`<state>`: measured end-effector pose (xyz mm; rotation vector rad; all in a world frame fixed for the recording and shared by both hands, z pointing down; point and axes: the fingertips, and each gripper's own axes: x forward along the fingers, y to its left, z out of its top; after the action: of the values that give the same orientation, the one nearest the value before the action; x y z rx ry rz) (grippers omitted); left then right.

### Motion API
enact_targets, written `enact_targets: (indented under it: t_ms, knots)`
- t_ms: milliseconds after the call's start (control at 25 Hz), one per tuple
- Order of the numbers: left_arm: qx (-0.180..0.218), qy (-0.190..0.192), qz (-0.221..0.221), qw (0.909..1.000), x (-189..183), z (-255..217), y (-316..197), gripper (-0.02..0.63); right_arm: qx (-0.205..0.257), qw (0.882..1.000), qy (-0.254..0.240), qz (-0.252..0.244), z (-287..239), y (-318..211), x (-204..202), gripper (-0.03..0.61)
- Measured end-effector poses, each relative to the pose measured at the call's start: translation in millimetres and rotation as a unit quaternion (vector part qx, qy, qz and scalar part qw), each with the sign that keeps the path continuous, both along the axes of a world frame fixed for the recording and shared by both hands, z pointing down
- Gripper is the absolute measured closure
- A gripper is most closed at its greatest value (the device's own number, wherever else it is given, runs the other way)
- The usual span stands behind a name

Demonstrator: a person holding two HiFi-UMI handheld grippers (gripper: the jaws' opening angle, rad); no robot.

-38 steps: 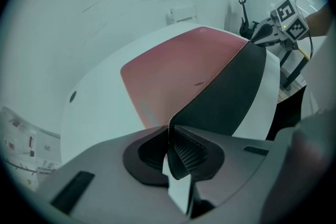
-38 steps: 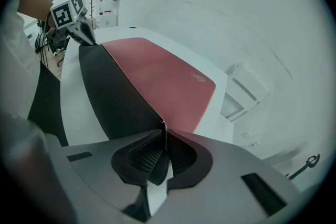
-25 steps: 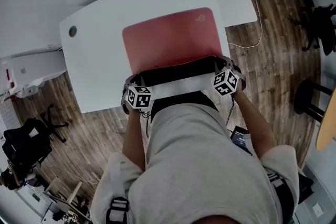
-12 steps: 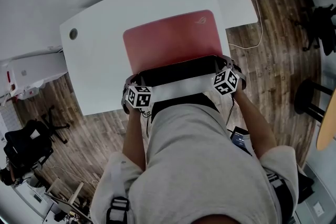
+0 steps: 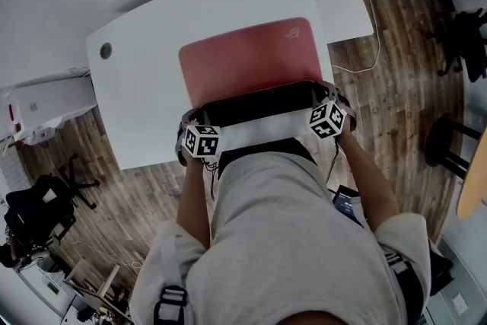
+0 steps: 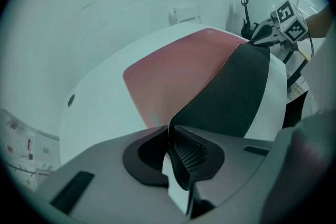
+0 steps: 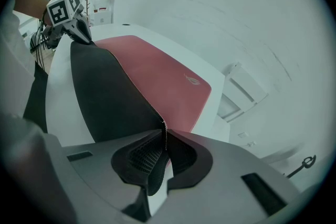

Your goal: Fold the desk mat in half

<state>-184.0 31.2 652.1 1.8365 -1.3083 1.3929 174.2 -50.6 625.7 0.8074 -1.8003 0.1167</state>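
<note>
**A:** How do the fingers stand?

**B:** Both pairs are clamped. The left gripper (image 6: pixel 169 132) has its fingers (image 6: pixel 193 156) pressed on the near left corner of the desk mat (image 5: pixel 247 61). The right gripper (image 7: pixel 164 136) pinches the near right corner in the same way, with the thin edge caught between its pads.

**A:** And around them, starting with the biggest thing?

**B:** A wood-plank floor (image 5: pixel 403 49) runs under everything. On it stands a white desk (image 5: pixel 144 87) with a rounded far edge, and a smaller white side table (image 5: pixel 346 0) sits against its right end.

**A:** Where is the mat itself?

**B:** It is on the desk, toward the right half. Its far part lies flat with the red face up. The near edge is raised off the desk between the two grippers, so the black underside shows as a band facing the person. A bare white strip of desk shows below that band.

**A:** Any smaller things?

**B:** A pale cable (image 5: pixel 374 27) trails over the floor beside the side table. There is a round grommet hole (image 5: pixel 106 51) near the desk's left end. A small logo (image 5: pixel 290 32) marks the mat's far right corner.
</note>
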Motion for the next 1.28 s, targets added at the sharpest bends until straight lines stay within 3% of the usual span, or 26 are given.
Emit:
enact_targets:
  t_ms: [440, 680, 1280]
  knots:
    - [-0.015, 0.008, 0.000, 0.9999, 0, -1, 0, 0.572, -0.024, 1.000, -0.003, -0.004, 2, -1, -2, 0.521]
    - [-0.015, 0.032, -0.011, 0.9993, -2, 0, -2, 0.572, -0.015, 1.000, 0.004, 0.000, 3, -3, -2, 0.520]
    - [-0.010, 0.029, -0.010, 0.9995, -5, -2, -19, 0.572, -0.010, 1.000, 0.007, 0.009, 0, -17, 0, 0.522]
